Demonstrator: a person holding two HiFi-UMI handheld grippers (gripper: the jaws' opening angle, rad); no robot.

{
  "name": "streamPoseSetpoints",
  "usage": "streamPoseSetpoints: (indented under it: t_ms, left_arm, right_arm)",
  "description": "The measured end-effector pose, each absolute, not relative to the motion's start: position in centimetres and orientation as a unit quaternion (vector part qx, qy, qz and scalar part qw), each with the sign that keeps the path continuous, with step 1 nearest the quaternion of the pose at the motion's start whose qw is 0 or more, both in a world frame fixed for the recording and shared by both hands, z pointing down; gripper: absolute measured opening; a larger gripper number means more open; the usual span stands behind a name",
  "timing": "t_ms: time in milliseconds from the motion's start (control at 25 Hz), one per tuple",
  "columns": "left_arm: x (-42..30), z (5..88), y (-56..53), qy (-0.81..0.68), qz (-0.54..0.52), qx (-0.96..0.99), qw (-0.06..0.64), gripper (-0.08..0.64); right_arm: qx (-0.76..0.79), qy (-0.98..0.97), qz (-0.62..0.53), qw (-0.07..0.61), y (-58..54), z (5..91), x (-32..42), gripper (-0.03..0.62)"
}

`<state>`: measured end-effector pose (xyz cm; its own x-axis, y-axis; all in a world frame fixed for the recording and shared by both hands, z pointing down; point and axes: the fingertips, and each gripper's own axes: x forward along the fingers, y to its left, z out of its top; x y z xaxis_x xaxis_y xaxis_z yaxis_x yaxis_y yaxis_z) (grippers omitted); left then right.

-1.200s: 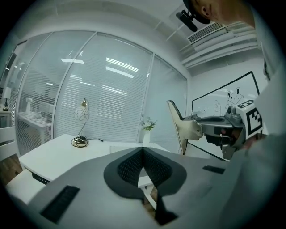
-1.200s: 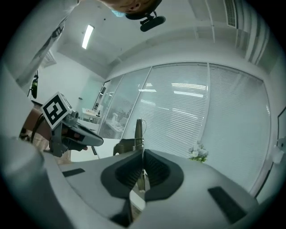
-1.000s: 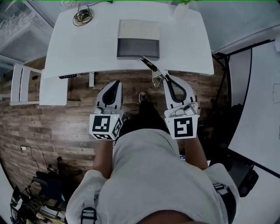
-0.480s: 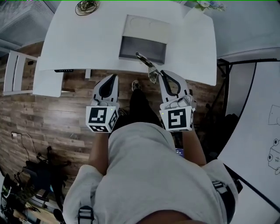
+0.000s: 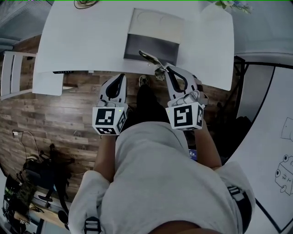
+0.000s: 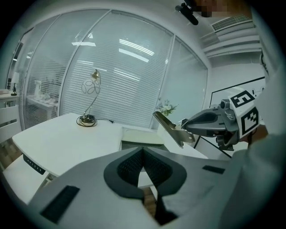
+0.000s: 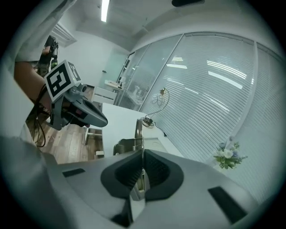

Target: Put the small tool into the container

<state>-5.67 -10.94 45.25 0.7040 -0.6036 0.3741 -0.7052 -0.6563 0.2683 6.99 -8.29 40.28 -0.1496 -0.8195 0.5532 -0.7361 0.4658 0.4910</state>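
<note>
A slim metal tool [image 5: 149, 58] sticks forward out of my right gripper [image 5: 165, 69], which is shut on its near end. In the head view its tip lies over the front edge of the grey open container [image 5: 158, 28] on the white table [image 5: 82, 41]. The right gripper view shows the tool [image 7: 139, 129] upright between the pressed pads of the right gripper [image 7: 143, 154], with the container [image 7: 124, 145] beyond. My left gripper [image 5: 122, 76] hangs short of the table edge, shut and holding nothing. The left gripper view shows the tool [image 6: 169, 128] and the container [image 6: 139, 137].
A desk lamp with a coiled cable [image 6: 91, 85] stands at the table's far left, and a small flower pot [image 5: 231, 4] at its far right. A white chair [image 5: 13, 75] stands left of the table. A whiteboard [image 5: 270, 137] leans at the right. Bags [image 5: 32, 183] lie on the wooden floor.
Both grippers have come nearer the table. The tool's tip has gone from just before the container's front edge to over it. The right gripper's grip is unchanged.
</note>
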Motion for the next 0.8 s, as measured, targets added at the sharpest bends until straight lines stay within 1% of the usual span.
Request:
streamPoseSetpoints:
  t_ms: [200,400,800]
  left_arm:
    - [-5.5,47.1,-11.6,-0.386,0.141,0.887,0.21,0.023]
    - [-5.5,48.5,-12.4,-0.404,0.144,0.878,0.214,0.023]
    - [-6.1,51.0,-13.8,-0.432,0.151,0.858,0.233,0.023]
  right_arm:
    - [0.488,-0.769,-0.039,0.412,-9.9,42.1,7.4,0.028]
    - [0.458,-0.772,-0.069,0.435,-11.6,43.8,7.2,0.028]
    - [0.416,-0.776,-0.072,0.468,-14.3,48.1,7.1,0.028]
